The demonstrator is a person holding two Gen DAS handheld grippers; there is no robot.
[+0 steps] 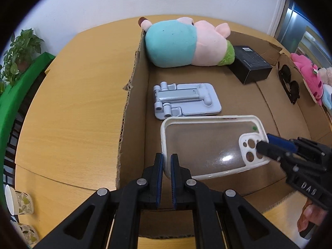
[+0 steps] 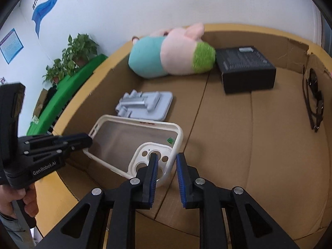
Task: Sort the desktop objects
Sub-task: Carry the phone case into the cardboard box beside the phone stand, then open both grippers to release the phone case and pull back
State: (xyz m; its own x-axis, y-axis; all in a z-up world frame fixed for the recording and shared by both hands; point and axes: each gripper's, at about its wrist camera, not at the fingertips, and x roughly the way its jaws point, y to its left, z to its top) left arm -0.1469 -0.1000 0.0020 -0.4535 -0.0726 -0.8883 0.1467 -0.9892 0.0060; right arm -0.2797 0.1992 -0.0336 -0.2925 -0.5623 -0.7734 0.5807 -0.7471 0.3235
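A: Left gripper (image 1: 167, 158) — pressed together on the white rim at one end of the phone case (image 1: 209, 145). Case held above the floor of the cardboard box (image 1: 132, 87), tilted, camera cutout toward the right gripper.

B: Right gripper (image 2: 167, 161) — pads standing a little apart, straddling the rim at the camera-cutout corner of the case. Left pad over the cutout, right pad outside the rim. No clamping contact visible from the right wrist view; gap plainly seen beside the right pad.

A: Noted. Just beyond the case: grey folded phone stand (image 1: 185, 101), flat on the box floor, close to but apart from the case.

B: Further back: plush toy (image 2: 170, 56), teal, pink and green, lying on its side against the far box wall. Beside it, touching or nearly so: black box (image 2: 247, 68).

A: Along the right wall: dark sunglasses (image 2: 314, 99), leaning at the edge. Outside the box: wooden table (image 1: 72, 103), paper cups (image 1: 19, 203) at the near left, potted plant (image 1: 18, 49) beyond.
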